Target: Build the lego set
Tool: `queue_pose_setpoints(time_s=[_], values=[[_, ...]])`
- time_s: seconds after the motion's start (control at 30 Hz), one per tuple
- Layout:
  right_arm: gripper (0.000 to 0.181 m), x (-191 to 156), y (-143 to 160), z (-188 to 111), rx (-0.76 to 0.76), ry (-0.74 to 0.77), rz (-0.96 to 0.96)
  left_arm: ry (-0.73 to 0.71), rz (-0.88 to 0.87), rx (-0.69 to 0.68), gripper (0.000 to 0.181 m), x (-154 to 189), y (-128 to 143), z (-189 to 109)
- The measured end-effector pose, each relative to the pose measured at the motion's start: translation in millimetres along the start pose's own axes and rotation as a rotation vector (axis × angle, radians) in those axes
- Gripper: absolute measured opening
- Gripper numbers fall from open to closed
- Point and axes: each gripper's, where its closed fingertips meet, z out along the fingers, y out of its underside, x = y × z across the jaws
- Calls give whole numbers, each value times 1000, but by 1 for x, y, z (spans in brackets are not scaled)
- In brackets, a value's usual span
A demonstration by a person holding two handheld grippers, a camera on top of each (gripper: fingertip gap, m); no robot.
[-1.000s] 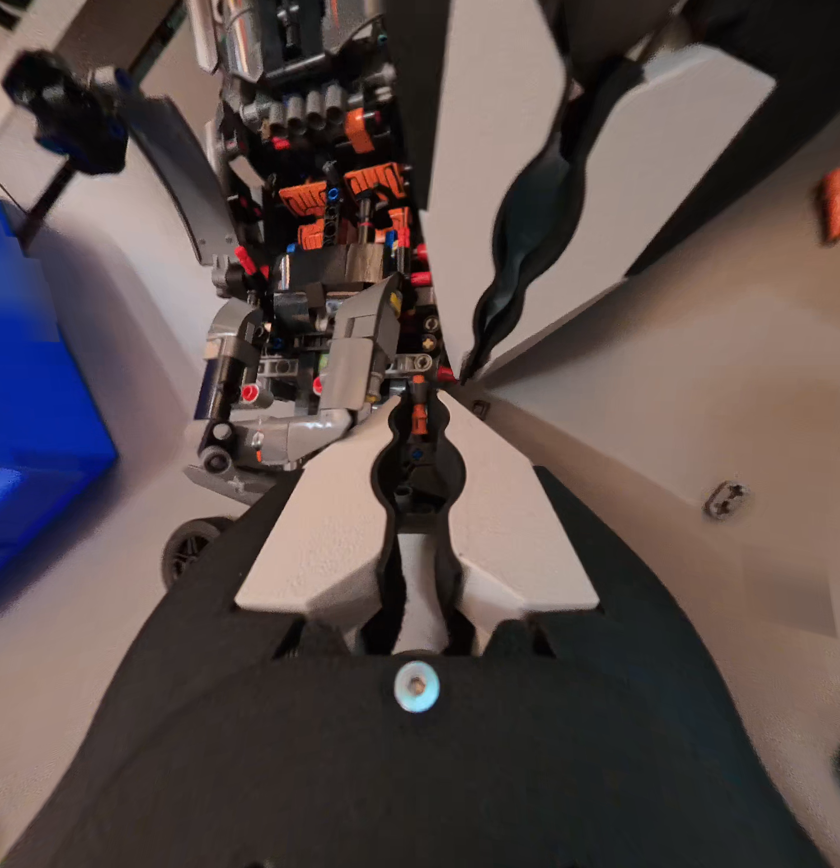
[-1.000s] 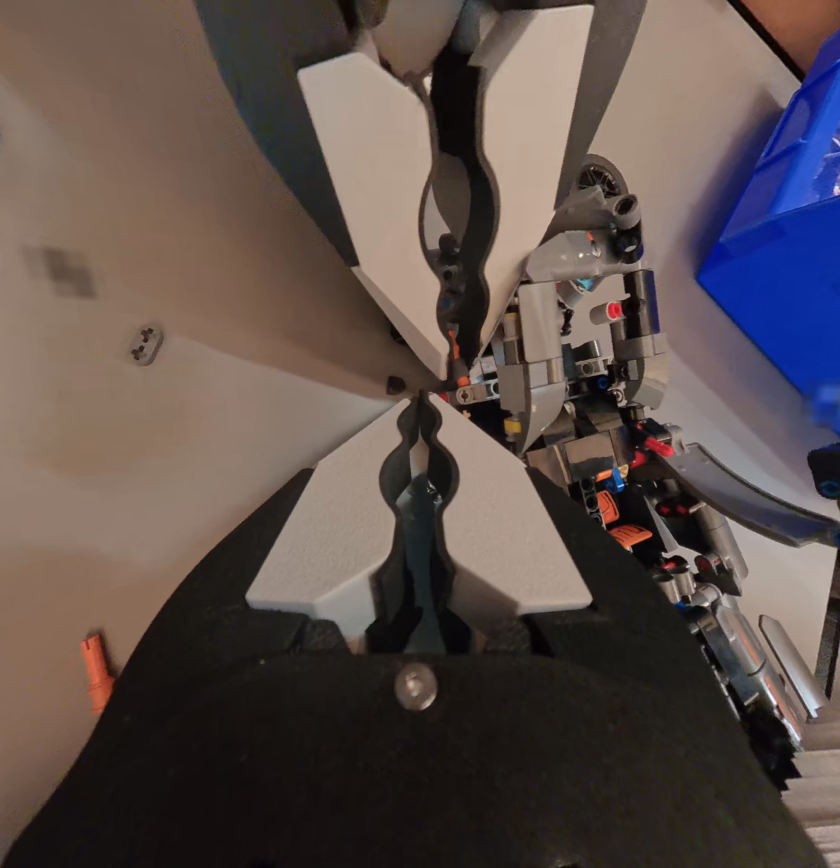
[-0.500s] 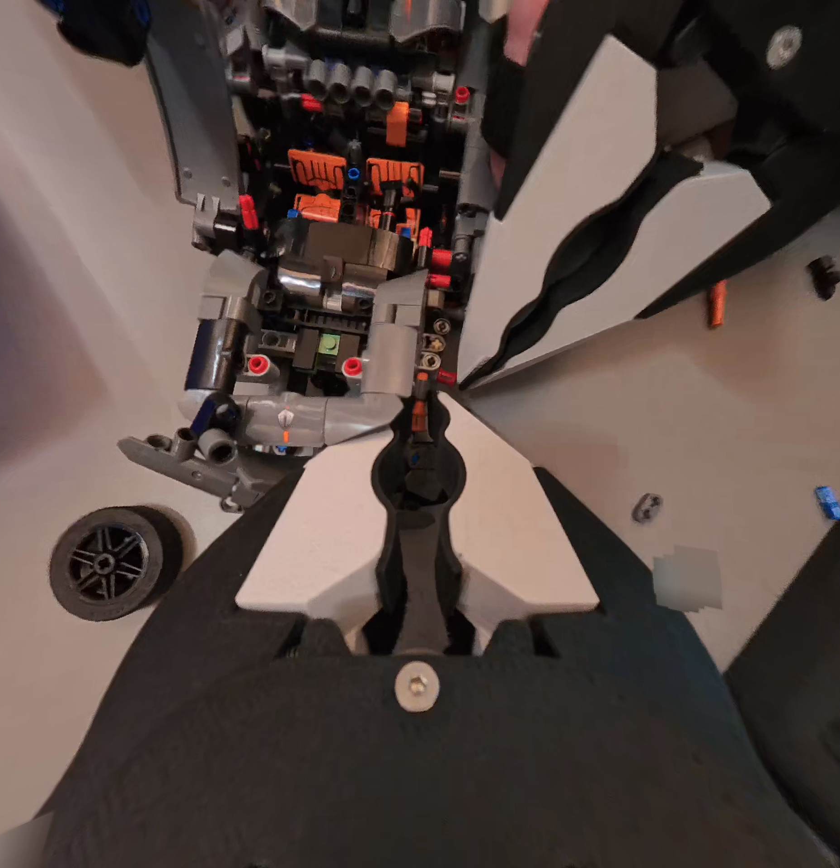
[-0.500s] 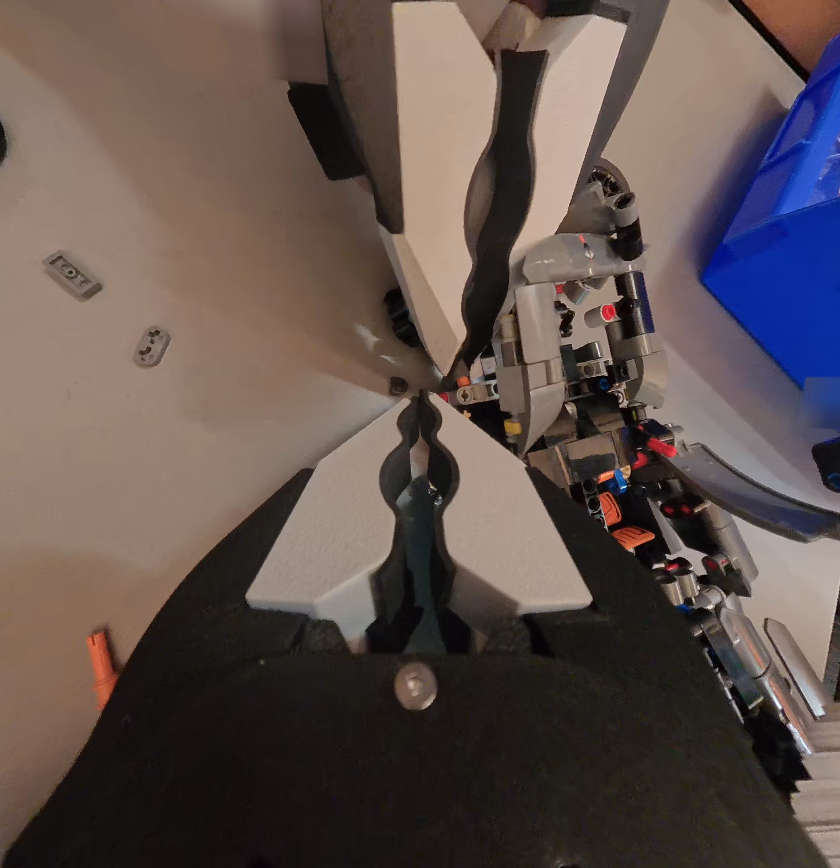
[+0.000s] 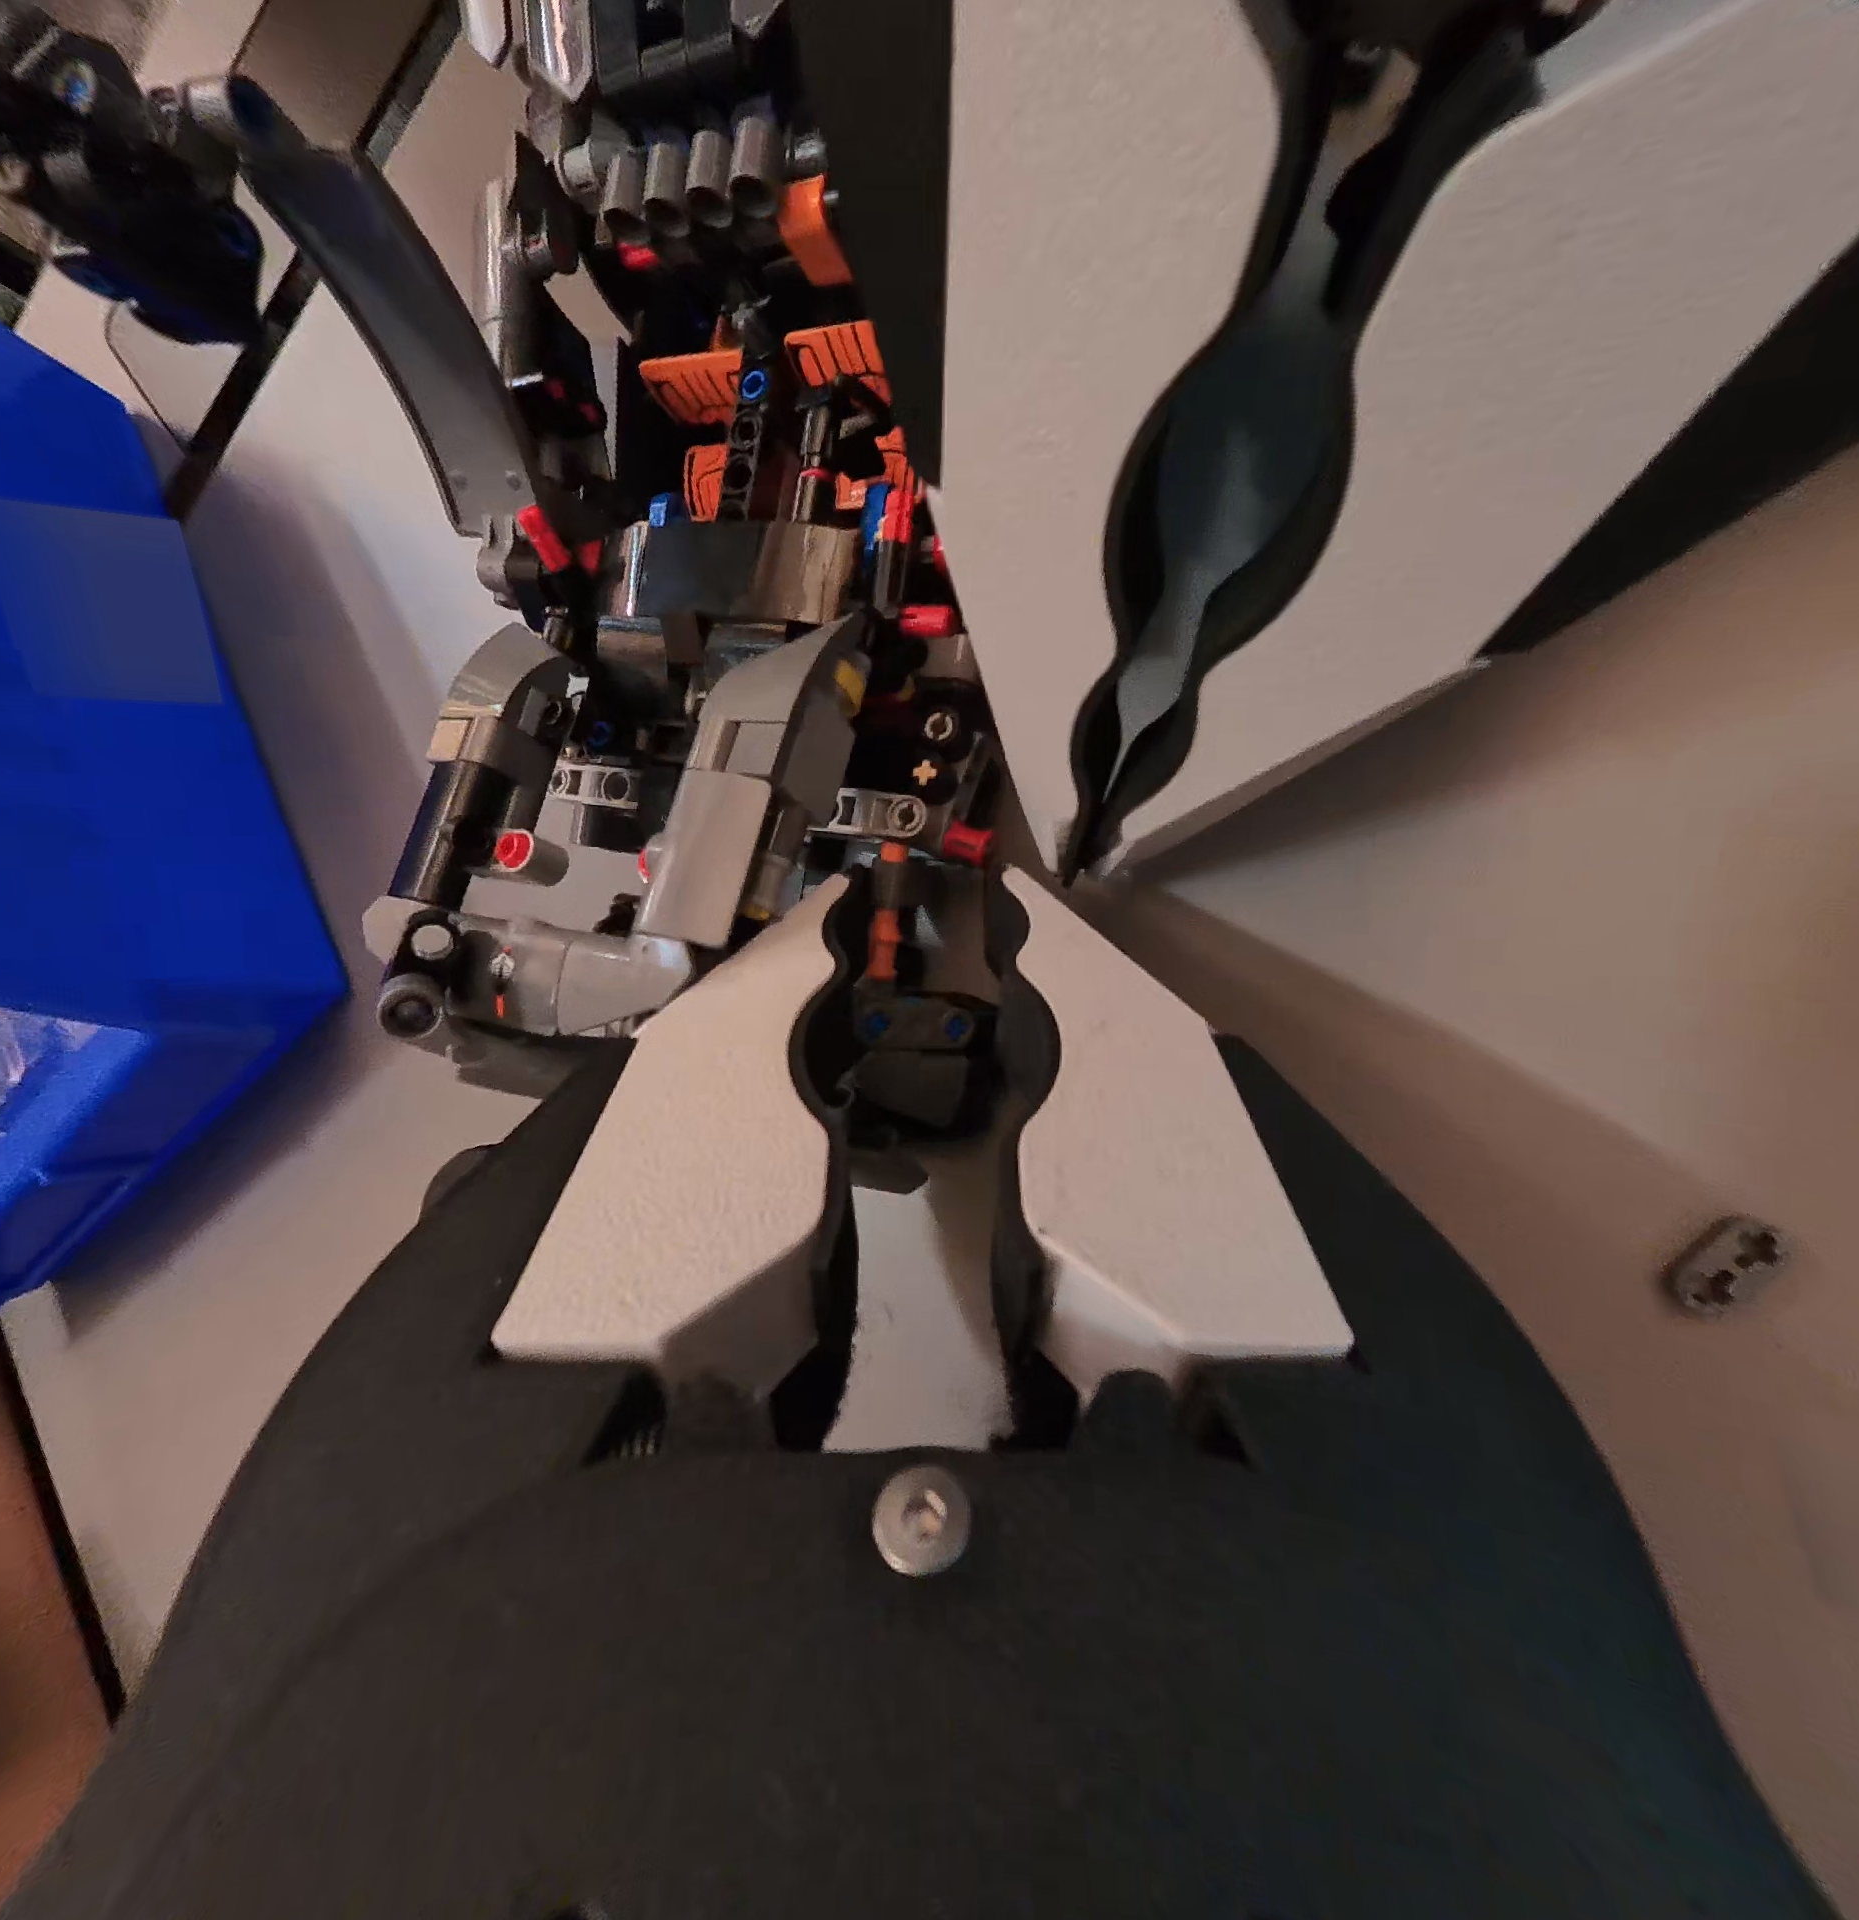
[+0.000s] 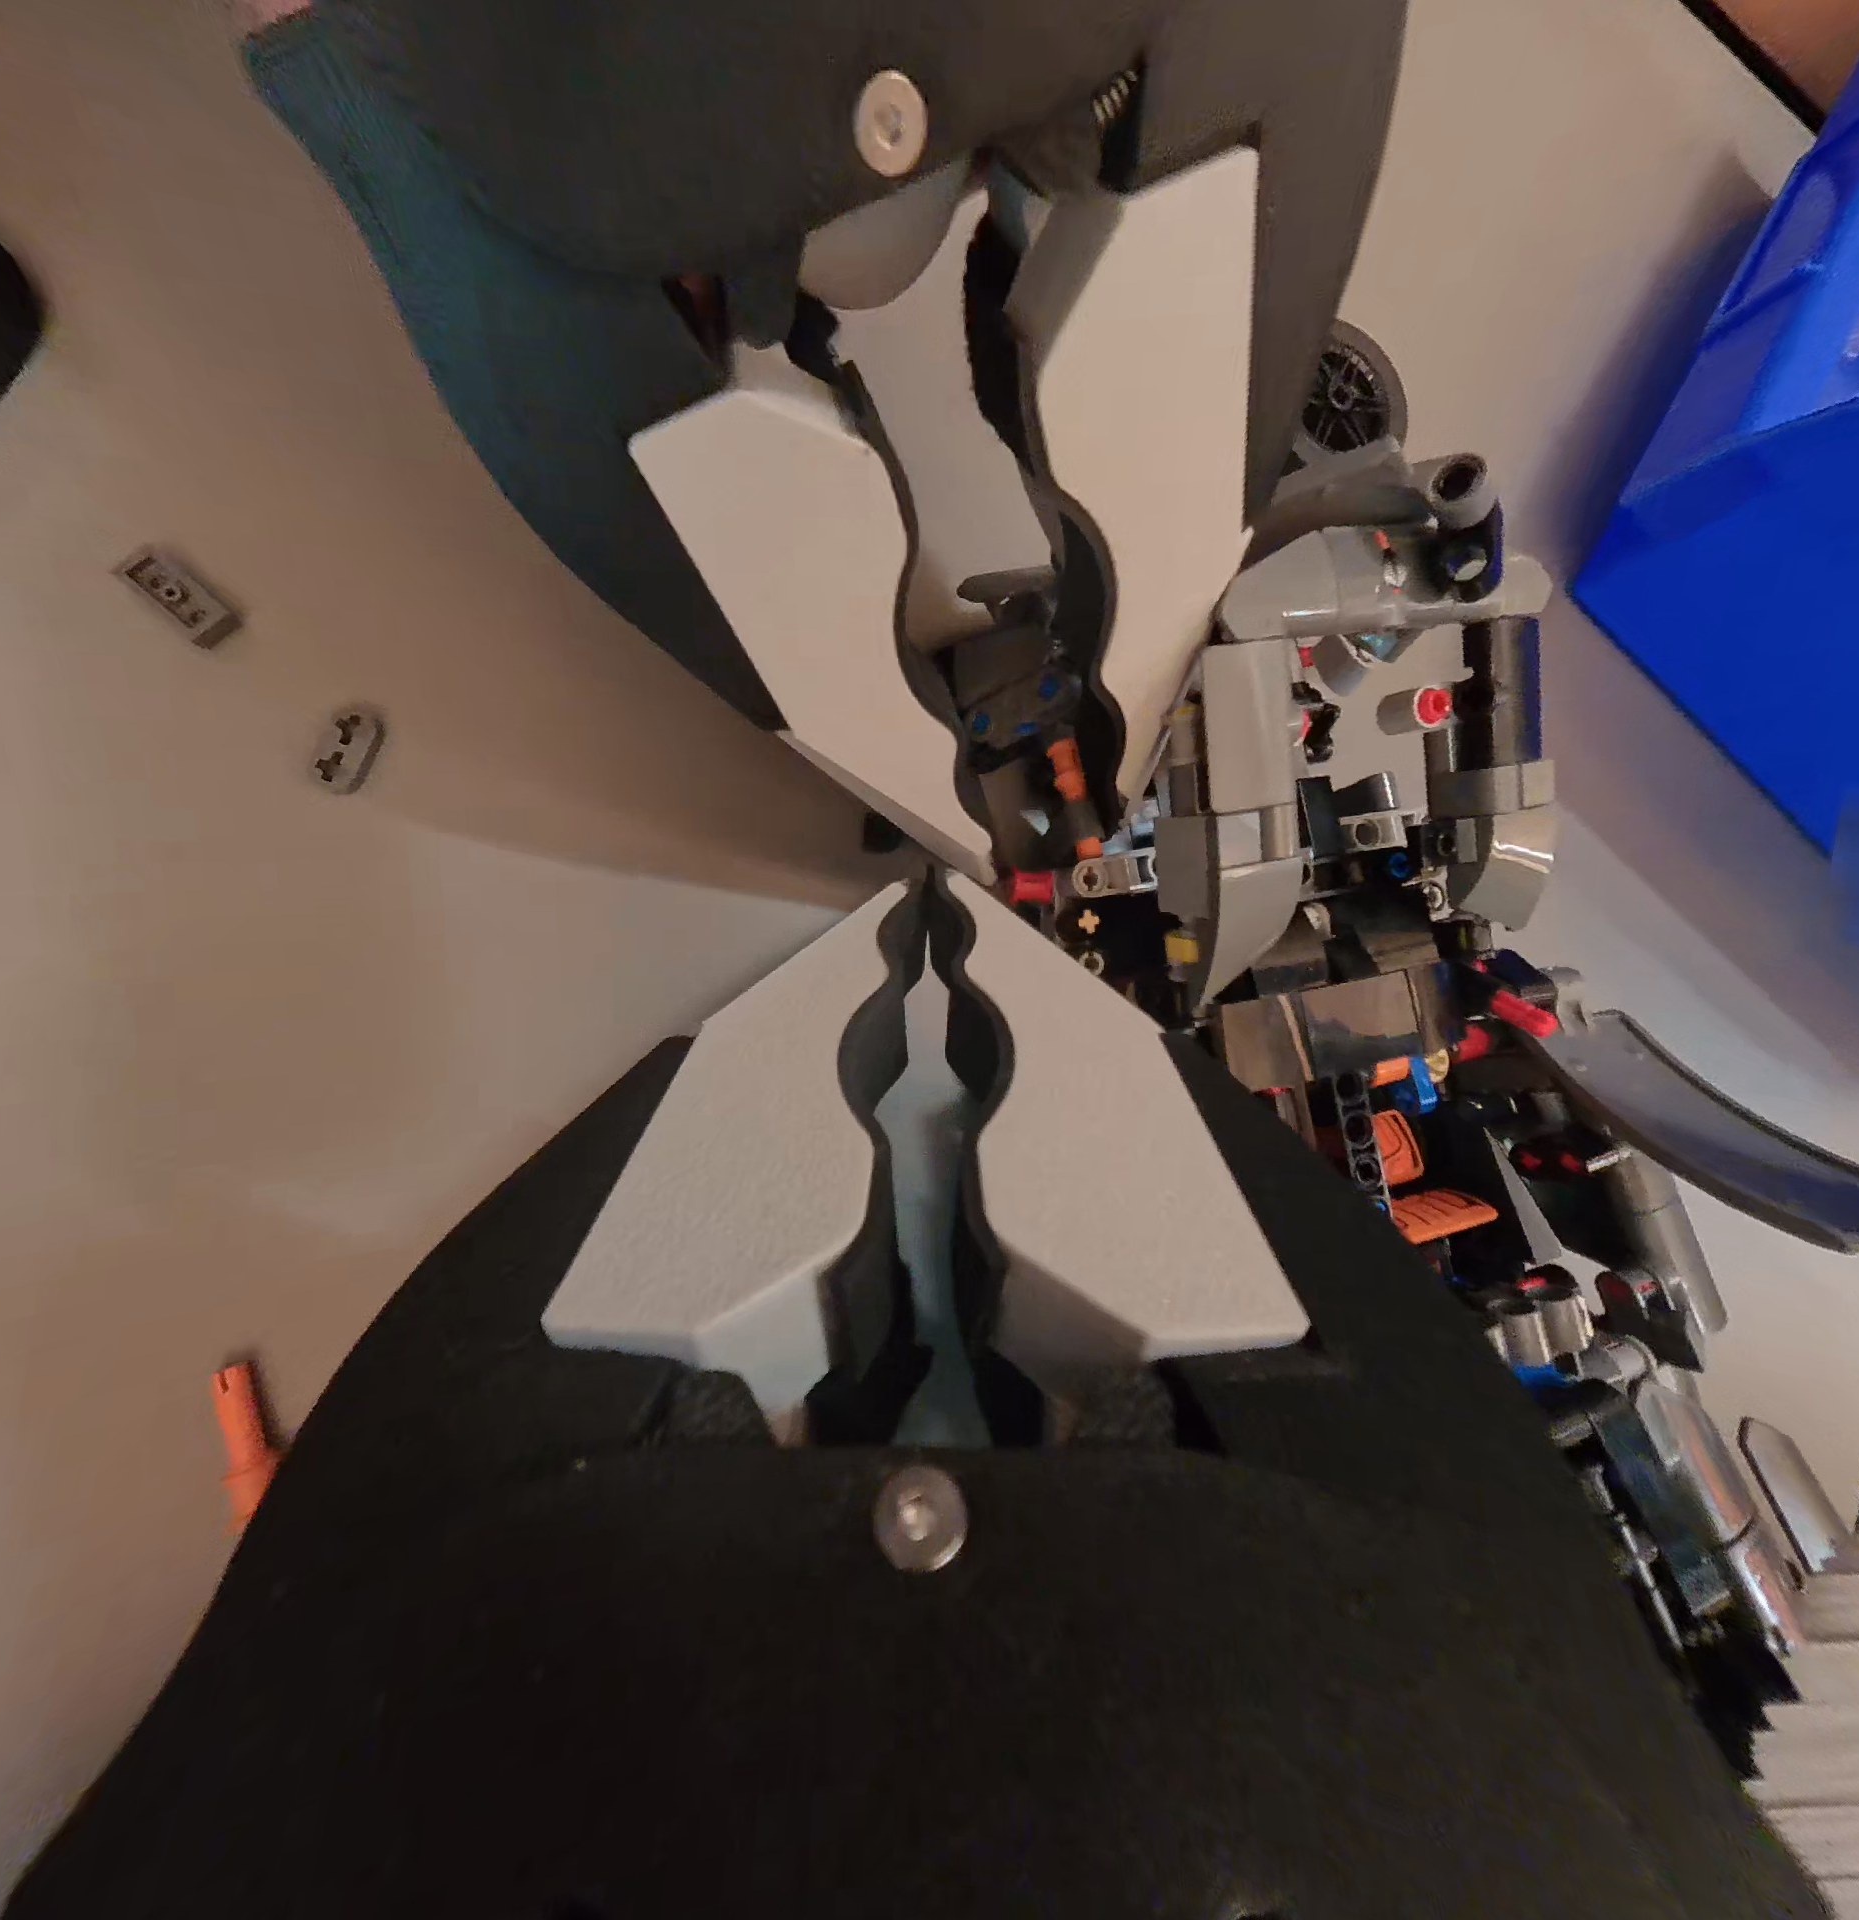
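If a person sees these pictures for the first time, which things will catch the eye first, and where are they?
First the two grey-fingered grippers, meeting tip to tip at the picture centre: the left gripper holds a small black piece with an orange pin, and the right gripper is shut. Beside them lies the half-built lego car, grey and black with orange and red parts. A bright blue bin fills the left edge of the left wrist view.

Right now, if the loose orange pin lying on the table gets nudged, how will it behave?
The orange pin looks cylindrical, so it would probably roll rather than slide on the smooth table. It is small plastic, likely very light and stiff, and easily flicked away.
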Motion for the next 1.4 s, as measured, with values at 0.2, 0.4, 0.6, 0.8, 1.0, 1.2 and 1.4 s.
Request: queue_pose_setpoints(time_s=[0.2, 0.4, 0.6, 0.8, 1.0, 1.2, 1.4], values=[[0, -1, 4, 1, -16, -11, -3, 82, -72, 20, 6, -2, -1, 0], [0, -1, 7, -3, -19, -27, 6, 83, -39, 29, 5, 3, -4, 0], [0, -8, 9, -5, -29, -65, 2, 139, -79, 34, 4, 10, -5, -5], [0, -10, 10, -7, -32, -69, -3, 194, -137, 35, 4, 16, -6, -11], [0, -18, 1, -19, -24, -56, -2, 208, -228, 31, 4, 17, -11, -17], [5, -21, -1, -50, -25, 76, 25, 279, -351, 44, 4, 21, -21, -30], [19, -29, -13, -58, 59, 308, -61, 396, -487, 57, 4, 28, -32, -47]])
